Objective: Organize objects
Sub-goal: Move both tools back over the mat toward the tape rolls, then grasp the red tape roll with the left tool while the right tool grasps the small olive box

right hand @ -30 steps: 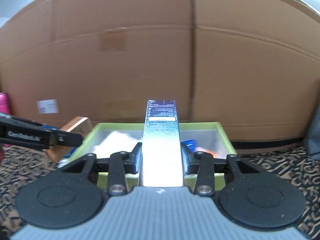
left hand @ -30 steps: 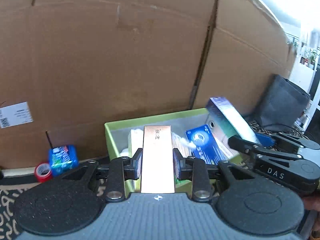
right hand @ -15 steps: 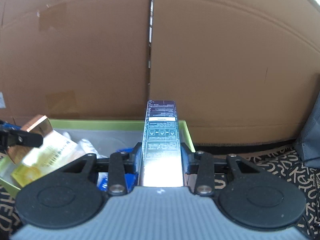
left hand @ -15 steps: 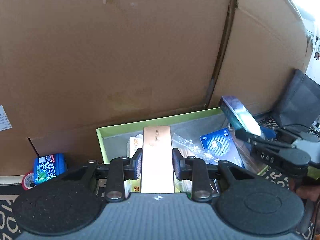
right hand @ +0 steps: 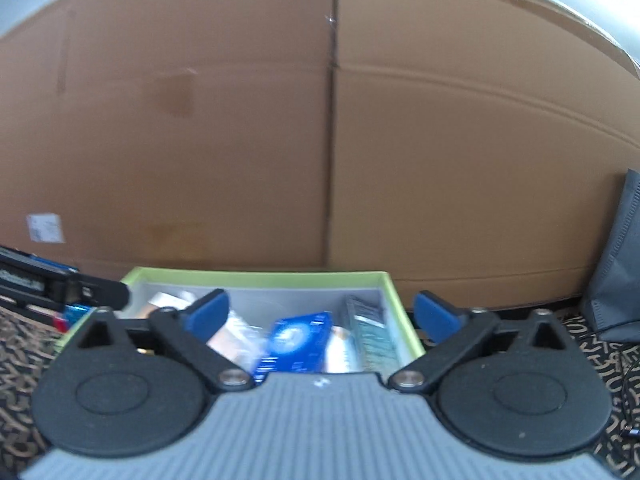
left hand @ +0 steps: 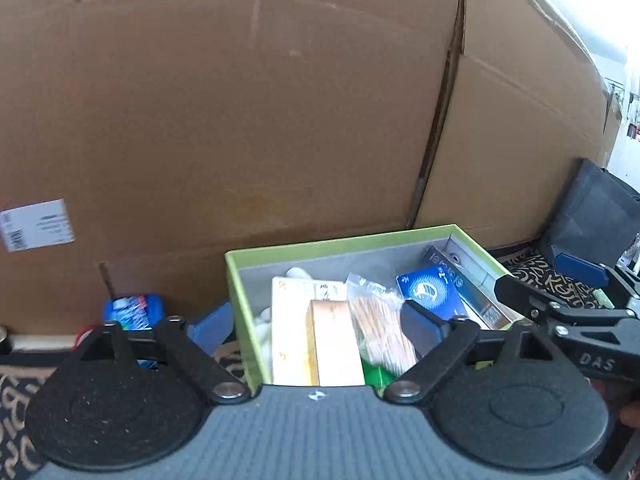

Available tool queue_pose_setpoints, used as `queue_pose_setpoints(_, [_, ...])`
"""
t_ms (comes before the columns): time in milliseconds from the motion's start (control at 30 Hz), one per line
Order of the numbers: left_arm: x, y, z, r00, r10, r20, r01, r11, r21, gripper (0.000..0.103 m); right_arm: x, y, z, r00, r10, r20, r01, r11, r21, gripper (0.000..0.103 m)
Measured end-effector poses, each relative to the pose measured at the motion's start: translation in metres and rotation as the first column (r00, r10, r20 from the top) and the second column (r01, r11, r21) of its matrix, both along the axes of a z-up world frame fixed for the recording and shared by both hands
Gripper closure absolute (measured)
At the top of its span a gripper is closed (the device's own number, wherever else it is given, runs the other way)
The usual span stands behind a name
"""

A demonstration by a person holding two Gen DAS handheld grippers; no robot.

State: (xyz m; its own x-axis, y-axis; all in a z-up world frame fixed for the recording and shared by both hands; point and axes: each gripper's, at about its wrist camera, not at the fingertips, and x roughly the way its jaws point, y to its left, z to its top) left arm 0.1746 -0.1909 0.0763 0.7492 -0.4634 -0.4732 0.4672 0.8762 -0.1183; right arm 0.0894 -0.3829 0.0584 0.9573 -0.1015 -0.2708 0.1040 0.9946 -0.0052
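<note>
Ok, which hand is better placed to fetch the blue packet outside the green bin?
Left. Both tools' jaws have just been opening, nothing gripped. The blue packet lies by the left tool, left of the green bin; the right tool faces the bin's other end.

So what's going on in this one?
A person is tidying small items into a green box on a patterned carpet. Both grippers have just been opening: the left gripper stands open over a copper-coloured box now lying in the green box, and the right gripper stands open with nothing between its fingers, above a blue packet inside.
</note>
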Motion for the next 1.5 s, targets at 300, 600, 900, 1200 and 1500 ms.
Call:
queue_pose_setpoints(300, [-0.046,0.05,-0.025,0.984,0.167,0.064,-0.174,0.974,0.147,0.007,-0.038,0.058,-0.005,0.988,0.147,-0.042,-0.146,0.989,0.021,0.0])
queue_pose_setpoints(600, [-0.057,0.107,-0.053,0.952,0.304,0.021,-0.303,0.936,0.18,0.007,-0.039,0.132,-0.037,0.946,0.279,-0.166,-0.273,0.96,0.059,0.0])
queue_pose_setpoints(900, [-0.054,0.148,-0.069,0.931,0.365,-0.022,-0.356,0.918,0.173,0.007,-0.032,0.187,-0.049,0.91,0.348,-0.226,-0.342,0.937,0.068,0.0])
queue_pose_setpoints(1200, [-0.048,0.197,-0.071,0.935,0.347,-0.068,-0.343,0.937,0.066,0.007,-0.006,0.231,-0.051,0.893,0.375,-0.25,-0.378,0.925,0.035,0.0])
queue_pose_setpoints(1500, [-0.035,0.227,-0.077,0.927,0.358,-0.112,-0.354,0.934,0.049,0.007,0.05,0.261,-0.063,0.899,0.324,-0.294,-0.349,0.936,-0.036,0.024])
